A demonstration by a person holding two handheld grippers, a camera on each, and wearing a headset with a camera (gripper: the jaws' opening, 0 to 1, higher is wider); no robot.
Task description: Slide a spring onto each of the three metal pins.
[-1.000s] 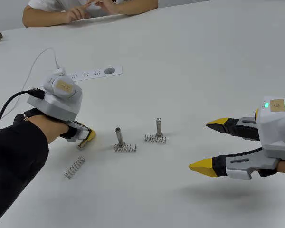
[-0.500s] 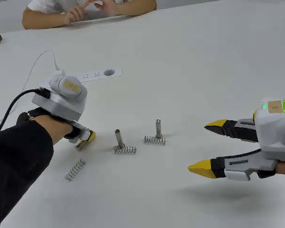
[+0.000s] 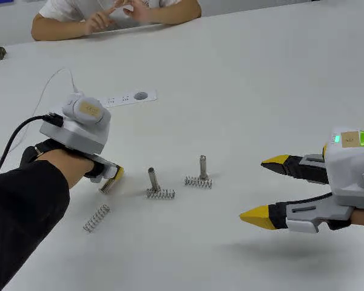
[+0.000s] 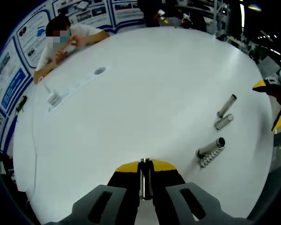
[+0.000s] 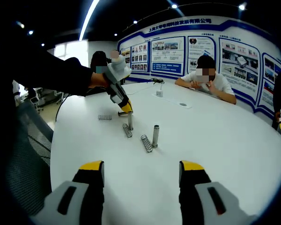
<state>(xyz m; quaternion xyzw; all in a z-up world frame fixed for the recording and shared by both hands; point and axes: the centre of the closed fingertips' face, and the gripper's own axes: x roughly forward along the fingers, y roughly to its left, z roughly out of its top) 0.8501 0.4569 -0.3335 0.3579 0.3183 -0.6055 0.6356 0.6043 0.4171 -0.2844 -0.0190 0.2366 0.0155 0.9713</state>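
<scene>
**Left gripper clamped on a pin, right gripper open and idle**

The white table takes up most of the head view. A person sits at its far edge with forearms on the top.

The right gripper hovers above the right side of the table. Its yellow-tipped jaws are spread wide with nothing between them.

The left gripper is low on the left, tilted so its tips come close to the surface. In the left gripper view its jaws are pressed together on a held pin, which stands between the yellow tips.

A white power strip lies flat beyond the left gripper.

Two more metal pins stand upright on the table between the grippers, near each other. They are the left pin and the right pin.

Neither has a spring slid onto it. The first spring lies on its side at the foot of the left pin, touching its base. The second spring lies the same way against the right pin.

A loose spring lies alone on the table, on the near side of the left gripper and apart from both standing pins
</scene>
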